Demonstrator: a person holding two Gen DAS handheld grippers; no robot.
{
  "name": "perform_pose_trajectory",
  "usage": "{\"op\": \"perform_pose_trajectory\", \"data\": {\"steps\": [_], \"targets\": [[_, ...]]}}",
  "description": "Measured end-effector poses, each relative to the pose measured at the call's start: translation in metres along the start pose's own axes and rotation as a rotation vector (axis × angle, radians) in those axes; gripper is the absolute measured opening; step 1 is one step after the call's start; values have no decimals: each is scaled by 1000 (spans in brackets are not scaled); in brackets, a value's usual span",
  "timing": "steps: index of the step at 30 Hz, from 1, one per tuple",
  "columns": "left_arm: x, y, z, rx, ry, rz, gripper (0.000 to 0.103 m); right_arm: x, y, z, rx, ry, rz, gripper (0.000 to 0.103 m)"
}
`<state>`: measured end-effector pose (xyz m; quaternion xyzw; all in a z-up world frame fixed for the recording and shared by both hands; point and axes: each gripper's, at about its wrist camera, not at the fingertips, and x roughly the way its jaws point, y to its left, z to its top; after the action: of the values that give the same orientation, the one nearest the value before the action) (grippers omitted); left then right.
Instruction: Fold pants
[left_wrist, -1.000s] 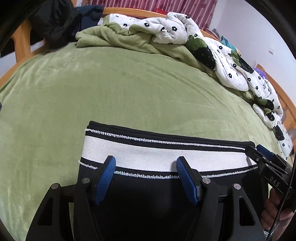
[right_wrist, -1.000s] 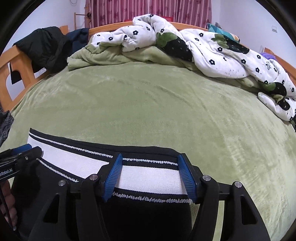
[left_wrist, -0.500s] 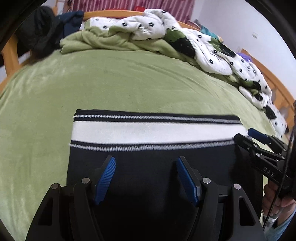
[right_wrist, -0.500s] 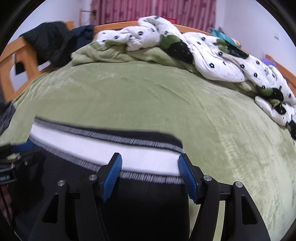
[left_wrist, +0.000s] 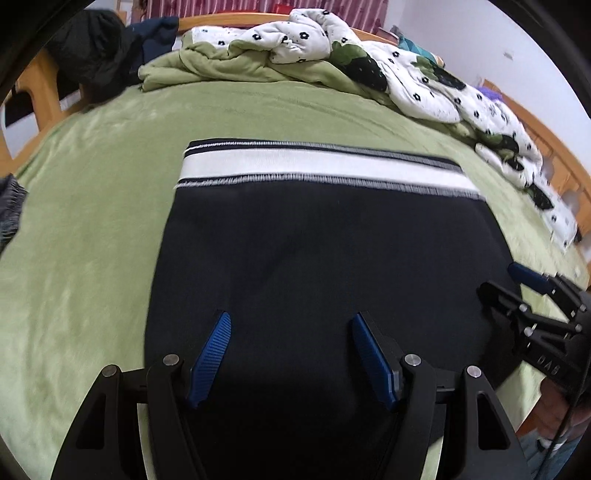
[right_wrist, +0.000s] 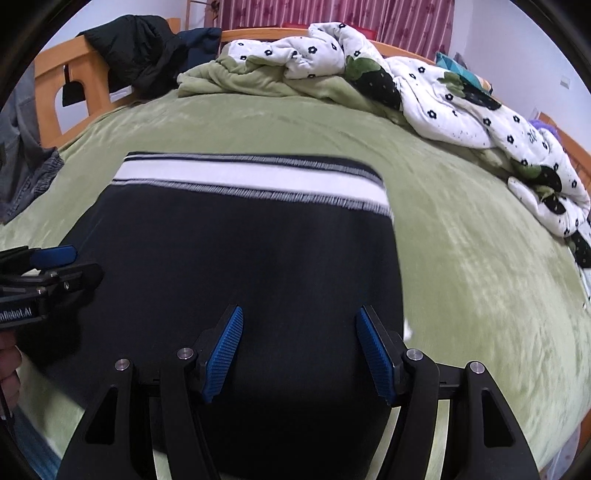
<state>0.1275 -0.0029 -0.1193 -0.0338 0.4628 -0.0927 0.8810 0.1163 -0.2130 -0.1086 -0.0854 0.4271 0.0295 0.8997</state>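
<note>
On the bed (left_wrist: 92, 229) before me the pants (left_wrist: 325, 266) lie flat, waistband at 12 o'clock. My left tool (left_wrist: 291, 354) and right tool (right_wrist: 299, 350) hover half-open, holding nothing. I judge the next move: grip the near edge.

Both wrist cameras look steeply down from close by, sharing the pants (left_wrist: 325, 258) on the bed (left_wrist: 92, 229)
</note>
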Motion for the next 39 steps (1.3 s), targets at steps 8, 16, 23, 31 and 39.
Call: {"op": "perform_pose_trajectory", "data": {"steps": [8,16,23,31,39], "targets": [[-38,14,-32,-70,-61,-1,67,-18,-4,-29,86,10,43,63],[-45,27,-63,-70,-23,65,70,-20,-11,-42,83,31,15,63],[-43,73,-70,-225,15,-65,74,-21,-34,-50,144,36,8,63],[-34,102,-82,-328,26,-214,59,-3,-70,-60,324,76,139,63],[-46,89,-82,-257,-13,-215,29,-10,-63,-52,283,44,122,49]]}}
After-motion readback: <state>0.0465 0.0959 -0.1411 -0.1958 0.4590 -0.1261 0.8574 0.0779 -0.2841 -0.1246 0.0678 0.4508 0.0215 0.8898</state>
